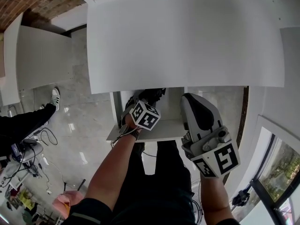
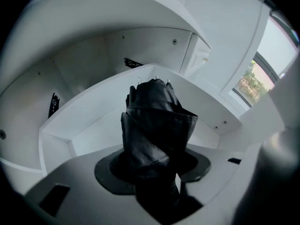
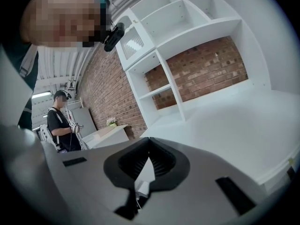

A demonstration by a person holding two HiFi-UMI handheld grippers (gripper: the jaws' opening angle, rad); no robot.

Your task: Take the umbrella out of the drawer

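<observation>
A black folded umbrella stands up between the jaws of my left gripper, which is shut on its lower part. Behind it lies the open white drawer. In the head view the left gripper points steeply down over the drawer, just under the white table's front edge, and the umbrella shows as a dark bundle beyond its marker cube. My right gripper hovers to the right of the drawer, pointing forward. Its pads meet at the tips, with nothing between them.
The white table top overhangs the drawer's back. Another person's leg and shoe stand on the tiled floor at left, near cables. A white shelf unit against a brick wall and a person show in the right gripper view.
</observation>
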